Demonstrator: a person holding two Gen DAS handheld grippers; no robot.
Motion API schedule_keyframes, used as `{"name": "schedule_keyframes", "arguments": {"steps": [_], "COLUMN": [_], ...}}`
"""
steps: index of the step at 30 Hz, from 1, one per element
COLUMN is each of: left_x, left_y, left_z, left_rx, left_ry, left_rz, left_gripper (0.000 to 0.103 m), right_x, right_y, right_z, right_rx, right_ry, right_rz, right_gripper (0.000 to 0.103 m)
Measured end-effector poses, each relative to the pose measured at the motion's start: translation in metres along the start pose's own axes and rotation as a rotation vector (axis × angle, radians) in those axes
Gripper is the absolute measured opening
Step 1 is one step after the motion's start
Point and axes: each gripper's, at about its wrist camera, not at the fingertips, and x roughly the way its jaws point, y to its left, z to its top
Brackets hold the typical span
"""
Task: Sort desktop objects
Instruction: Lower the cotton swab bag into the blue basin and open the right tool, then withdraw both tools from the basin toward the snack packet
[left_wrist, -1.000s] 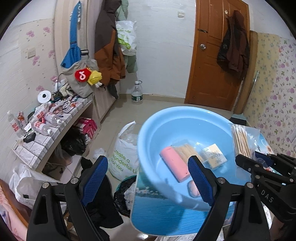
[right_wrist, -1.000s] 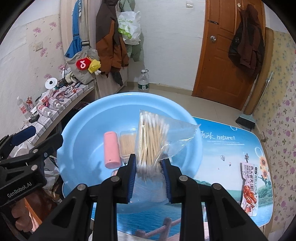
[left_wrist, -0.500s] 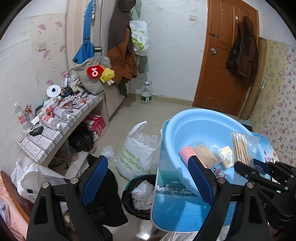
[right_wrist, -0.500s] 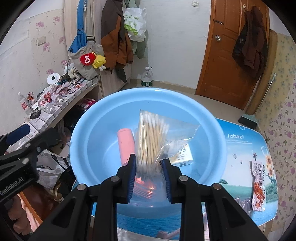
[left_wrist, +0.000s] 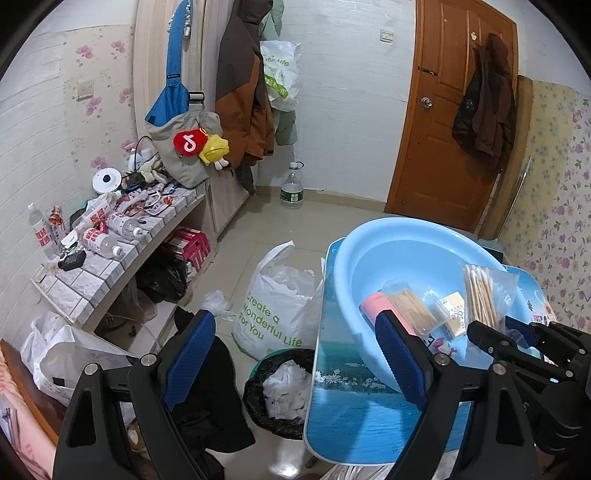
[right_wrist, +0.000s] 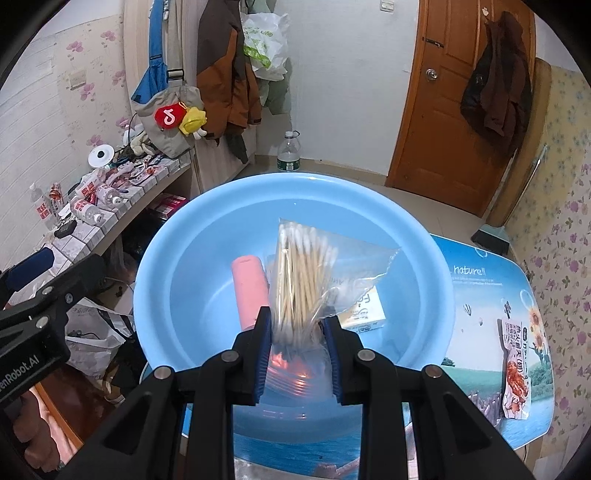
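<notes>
A clear bag of cotton swabs (right_wrist: 301, 280) hangs over the blue basin (right_wrist: 177, 266), pinched at its lower end by my right gripper (right_wrist: 298, 332), which is shut on it. In the basin lie a pink cylinder (right_wrist: 249, 290) and a small yellow-and-white box (right_wrist: 365, 312). From the left wrist view the basin (left_wrist: 373, 254) holds the pink cylinder (left_wrist: 371, 304), a clear pack of toothpicks (left_wrist: 410, 304) and the box (left_wrist: 454, 314), with the swab bag (left_wrist: 480, 295) above. My left gripper (left_wrist: 291, 354) stands open and empty at the table's left edge, over the floor.
A snack packet (right_wrist: 517, 358) lies on the blue printed table (right_wrist: 476, 295) at the right. Left of the table stand a black waste bin (left_wrist: 280, 391) and a white shopping bag (left_wrist: 277, 306). A cluttered tiled shelf (left_wrist: 110, 236) runs along the left wall.
The left wrist view has swung left, off the basin toward the floor and bin. The right gripper has carried the swab bag left, to above the basin's middle.
</notes>
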Motion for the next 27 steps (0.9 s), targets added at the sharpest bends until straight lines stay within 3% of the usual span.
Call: {"name": "schedule_keyframes", "arguments": {"steps": [17, 22, 27], "left_x": [0.005, 0.005, 0.005], "left_y": [-0.003, -0.003, -0.004], "left_z": [-0.001, -0.001, -0.001], "left_rx": [0.010, 0.011, 0.014], "left_ry": [0.015, 0.016, 0.017], "left_rz": [-0.003, -0.005, -0.004], "left_gripper": [0.088, 0.088, 0.088], "right_x": [0.021, 0.031, 0.033], "right_y": [-0.009, -0.010, -0.011], "right_z": [0.003, 0.004, 0.002], "right_rx": [0.084, 0.073, 0.059], "right_ry": [0.045, 0.065, 0.059], "right_rz": [-0.018, -0.036, -0.055], "right_gripper": [0.029, 0.050, 0.062]}}
